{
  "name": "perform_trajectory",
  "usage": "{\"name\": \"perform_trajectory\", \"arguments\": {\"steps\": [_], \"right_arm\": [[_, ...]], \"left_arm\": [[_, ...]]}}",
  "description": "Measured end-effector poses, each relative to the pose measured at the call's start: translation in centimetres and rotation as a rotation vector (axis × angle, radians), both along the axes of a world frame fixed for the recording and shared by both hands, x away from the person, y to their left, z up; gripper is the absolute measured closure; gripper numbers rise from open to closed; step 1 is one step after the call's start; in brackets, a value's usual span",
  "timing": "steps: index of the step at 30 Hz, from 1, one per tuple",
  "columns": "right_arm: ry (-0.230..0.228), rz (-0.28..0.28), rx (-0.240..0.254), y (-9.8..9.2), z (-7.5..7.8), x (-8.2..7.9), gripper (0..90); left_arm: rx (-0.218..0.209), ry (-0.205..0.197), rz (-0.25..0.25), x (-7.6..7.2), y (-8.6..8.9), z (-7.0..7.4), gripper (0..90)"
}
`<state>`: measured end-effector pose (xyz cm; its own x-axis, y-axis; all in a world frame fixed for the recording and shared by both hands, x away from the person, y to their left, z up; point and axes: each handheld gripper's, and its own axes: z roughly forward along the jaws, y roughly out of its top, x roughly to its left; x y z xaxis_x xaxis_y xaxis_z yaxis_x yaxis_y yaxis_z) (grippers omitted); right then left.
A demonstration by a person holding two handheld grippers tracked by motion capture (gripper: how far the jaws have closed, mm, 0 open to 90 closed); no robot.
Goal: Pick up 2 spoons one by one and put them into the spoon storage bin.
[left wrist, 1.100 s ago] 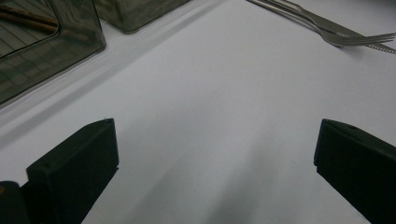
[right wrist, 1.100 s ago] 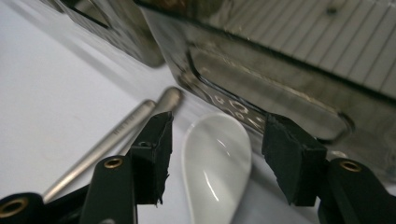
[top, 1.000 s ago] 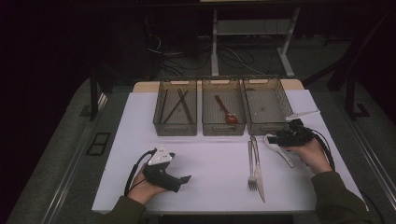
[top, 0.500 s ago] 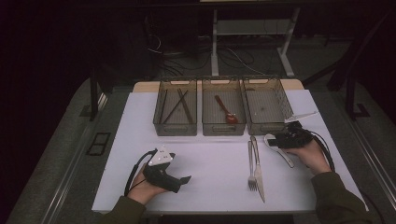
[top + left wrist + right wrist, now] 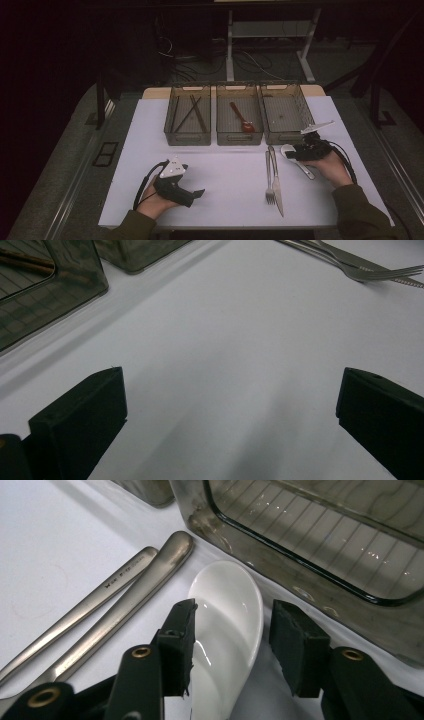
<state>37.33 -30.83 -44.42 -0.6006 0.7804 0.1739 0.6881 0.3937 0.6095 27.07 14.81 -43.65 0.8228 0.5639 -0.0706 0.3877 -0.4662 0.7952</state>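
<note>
Right gripper view: a glossy white ceramic spoon (image 5: 227, 630) lies on the white table (image 5: 45, 545), just beside an empty smoky clear plastic bin (image 5: 320, 555). The right gripper (image 5: 232, 640) straddles its bowl, jaws just closing, not yet gripping. Left gripper (image 5: 225, 430) rests released on bare table.

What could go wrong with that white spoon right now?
The right gripper has just been closing around the white spoon, but its fingers do not clearly press it yet. The glossy, curved bowl might slip out. The empty bin sits right beside it, so a finger could bump its wall. The fork and knife lie close and might get nudged.
</note>
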Motion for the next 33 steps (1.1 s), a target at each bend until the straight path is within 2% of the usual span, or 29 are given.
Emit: {"name": "perform_trajectory", "arguments": {"steps": [6,16,33], "right_arm": [[-0.005,0.011,-0.026,0.41,0.08,-0.19,59.0],[0.011,0.022,-0.022,0.63,0.19,-0.31,70.3],[0.006,0.04,-0.022,0.82,0.61,-0.53,79.9]], "left_arm": [[0.005,-0.002,-0.007,0.0,0.0,0.0,0.0],[0.005,0.002,-0.005,-0.03,-0.08,-0.03,0.0],[0.008,-0.001,-0.01,-0.02,-0.05,-0.02,0.0]]}}
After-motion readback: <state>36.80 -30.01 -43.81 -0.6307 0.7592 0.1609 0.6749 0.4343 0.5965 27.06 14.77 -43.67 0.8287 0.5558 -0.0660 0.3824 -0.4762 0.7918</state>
